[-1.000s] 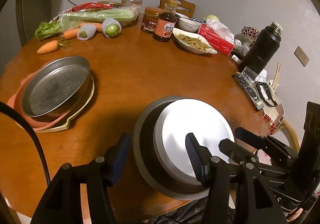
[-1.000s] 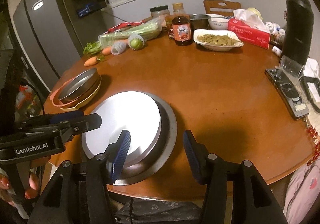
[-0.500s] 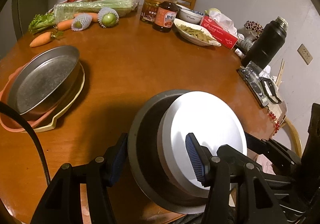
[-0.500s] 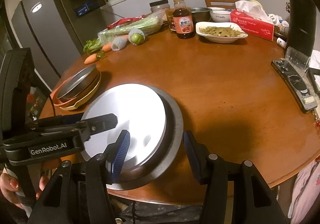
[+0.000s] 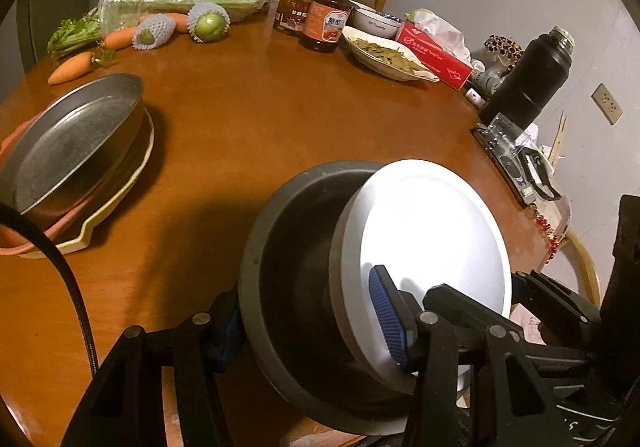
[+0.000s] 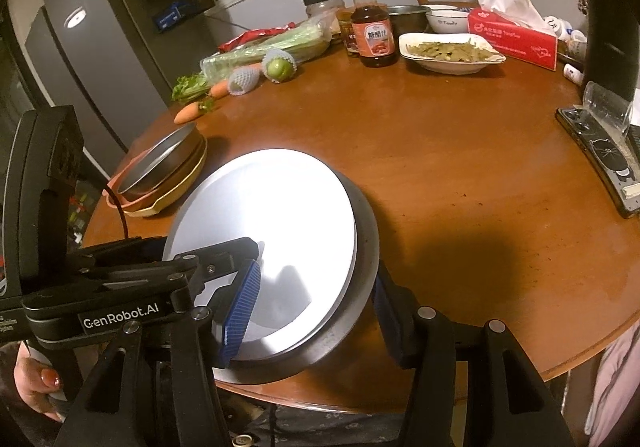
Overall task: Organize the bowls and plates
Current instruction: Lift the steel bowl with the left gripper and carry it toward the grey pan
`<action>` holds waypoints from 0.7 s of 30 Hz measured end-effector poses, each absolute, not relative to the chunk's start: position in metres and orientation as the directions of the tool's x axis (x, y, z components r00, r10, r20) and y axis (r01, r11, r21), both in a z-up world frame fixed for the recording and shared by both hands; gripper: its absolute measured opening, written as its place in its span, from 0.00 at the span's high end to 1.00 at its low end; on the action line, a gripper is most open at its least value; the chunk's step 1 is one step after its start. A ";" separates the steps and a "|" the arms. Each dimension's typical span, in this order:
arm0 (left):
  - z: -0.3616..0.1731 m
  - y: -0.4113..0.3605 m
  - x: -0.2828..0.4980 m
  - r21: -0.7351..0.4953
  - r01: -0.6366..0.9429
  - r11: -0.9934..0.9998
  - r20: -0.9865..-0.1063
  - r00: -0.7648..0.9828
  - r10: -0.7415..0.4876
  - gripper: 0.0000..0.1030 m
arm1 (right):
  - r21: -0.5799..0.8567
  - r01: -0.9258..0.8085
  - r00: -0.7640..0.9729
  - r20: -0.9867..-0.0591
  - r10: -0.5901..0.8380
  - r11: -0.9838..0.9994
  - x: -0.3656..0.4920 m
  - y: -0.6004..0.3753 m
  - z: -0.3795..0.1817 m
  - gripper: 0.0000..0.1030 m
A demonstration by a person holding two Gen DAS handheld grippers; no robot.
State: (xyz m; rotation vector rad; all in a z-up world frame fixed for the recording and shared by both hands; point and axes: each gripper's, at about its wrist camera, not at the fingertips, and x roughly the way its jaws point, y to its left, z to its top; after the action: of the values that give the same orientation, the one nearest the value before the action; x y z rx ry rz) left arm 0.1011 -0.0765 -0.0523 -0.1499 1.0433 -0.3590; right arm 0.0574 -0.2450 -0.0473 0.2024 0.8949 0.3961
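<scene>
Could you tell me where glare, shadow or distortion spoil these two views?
Left wrist view: the white plate is blown out, the table edge bows from the fisheye. Right wrist view: the same plate glares, and a dark shadow lies beside it.

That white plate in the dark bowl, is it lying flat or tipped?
Tipped. The white plate leans in the dark bowl, its left edge raised well clear of the bowl's floor and the inner wall showing beside it.

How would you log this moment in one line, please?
left gripper: clamping dark pan with white plate inside | right gripper: clamping same pan, opposite rim
</scene>
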 end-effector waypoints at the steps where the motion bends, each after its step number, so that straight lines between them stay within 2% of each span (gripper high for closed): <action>1: -0.052 -0.077 0.101 -0.290 0.220 0.931 -0.815 0.453 -0.361 0.47 | 0.336 -0.251 0.559 -0.715 0.420 0.908 0.059 -0.245 -0.047 0.44; 21: -0.052 -0.075 0.098 -0.290 0.219 0.932 -0.811 0.461 -0.360 0.50 | 0.393 -0.247 0.535 -0.707 0.463 0.886 0.063 -0.245 -0.053 0.48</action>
State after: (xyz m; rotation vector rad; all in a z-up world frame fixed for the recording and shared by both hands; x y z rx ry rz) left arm 0.0978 -0.0753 -0.0518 -0.1515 1.0330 -0.3583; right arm 0.0633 -0.2445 -0.0529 0.2592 0.9142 0.4283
